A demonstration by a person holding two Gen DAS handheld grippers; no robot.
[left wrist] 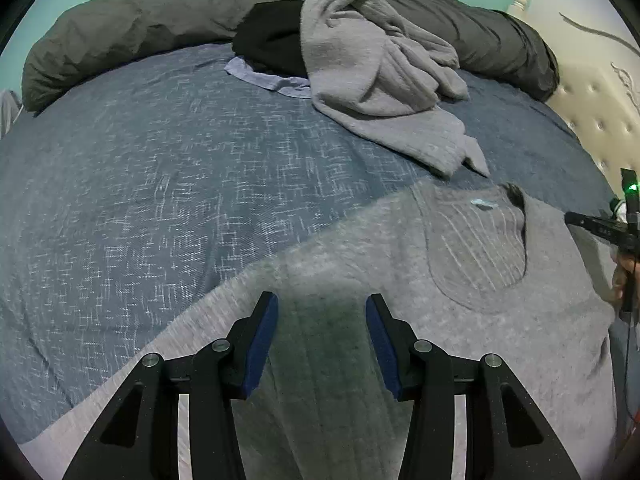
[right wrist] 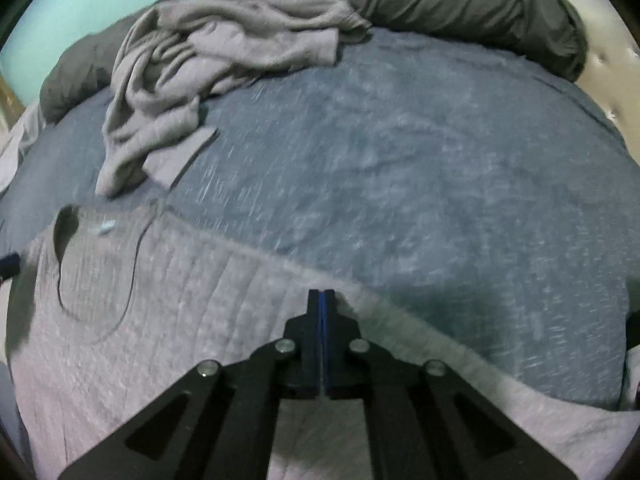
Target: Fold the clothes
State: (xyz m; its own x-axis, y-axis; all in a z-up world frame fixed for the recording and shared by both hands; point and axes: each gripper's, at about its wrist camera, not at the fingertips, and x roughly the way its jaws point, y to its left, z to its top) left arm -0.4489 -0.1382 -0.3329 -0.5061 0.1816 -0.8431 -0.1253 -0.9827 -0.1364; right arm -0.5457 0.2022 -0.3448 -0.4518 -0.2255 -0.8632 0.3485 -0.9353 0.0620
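While the shirt (left wrist: 400,280) lies flat near the bed's (left wrist: 160,200) front edge, the left gripper (left wrist: 322,308) hovers apart; the right gripper (right wrist: 321,300) is pressed together, empty.

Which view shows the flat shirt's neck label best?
Left wrist: the neck label is sharp, in the collar of the flat grey shirt. Right wrist shows it too, but motion-blurred near the frame's left edge.
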